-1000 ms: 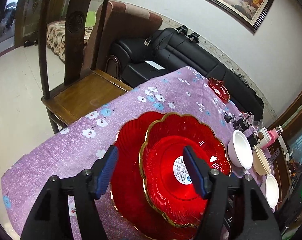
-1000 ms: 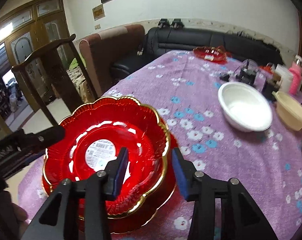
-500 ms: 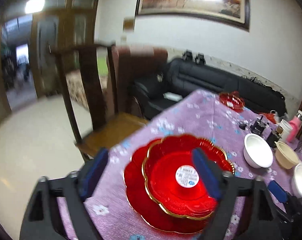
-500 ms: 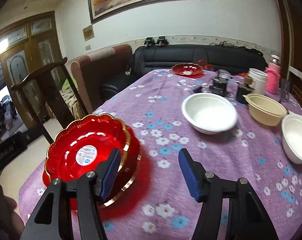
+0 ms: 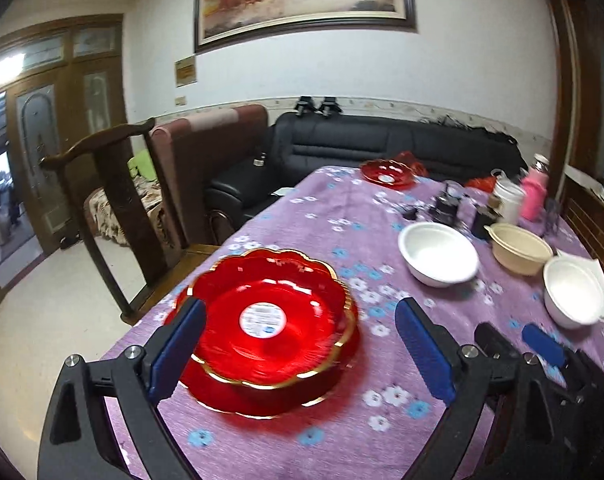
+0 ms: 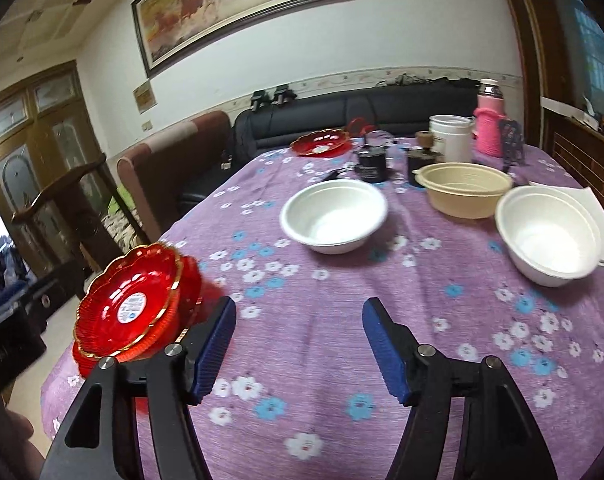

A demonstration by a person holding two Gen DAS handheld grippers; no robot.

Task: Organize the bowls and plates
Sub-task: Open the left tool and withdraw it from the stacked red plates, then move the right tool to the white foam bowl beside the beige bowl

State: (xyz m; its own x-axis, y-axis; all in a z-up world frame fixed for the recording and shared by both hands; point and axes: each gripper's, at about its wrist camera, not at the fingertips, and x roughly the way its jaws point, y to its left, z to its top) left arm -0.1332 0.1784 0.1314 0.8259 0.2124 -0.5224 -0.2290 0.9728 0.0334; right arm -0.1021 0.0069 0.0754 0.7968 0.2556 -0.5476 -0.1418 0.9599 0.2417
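Plates first: two scalloped red glass plates with gold rims sit stacked at the near left edge of the bench, purple floral cloth over it. Left gripper hangs just short of the stack, jaws wide and just been opening, nothing pressed between the blue fingers. Right gripper is over bare cloth, jaws medium-wide, also just been opening, empty.

Third red scalloped plate lies at the far end of the bench, well apart from the stack. White round bowl mid-bench, beige plastic bowl and second white bowl to its right.

Step in hand looks like going for the next piece, likely a bowl. Best approach: come over the rim, one finger inside and one outside the wall, pinch the rim, lift level, nest white into white.

Orientation: all plates and bowls sit mouth-up, flat on the bench; round, so no real long axis. Sticker on the top plate faces up.
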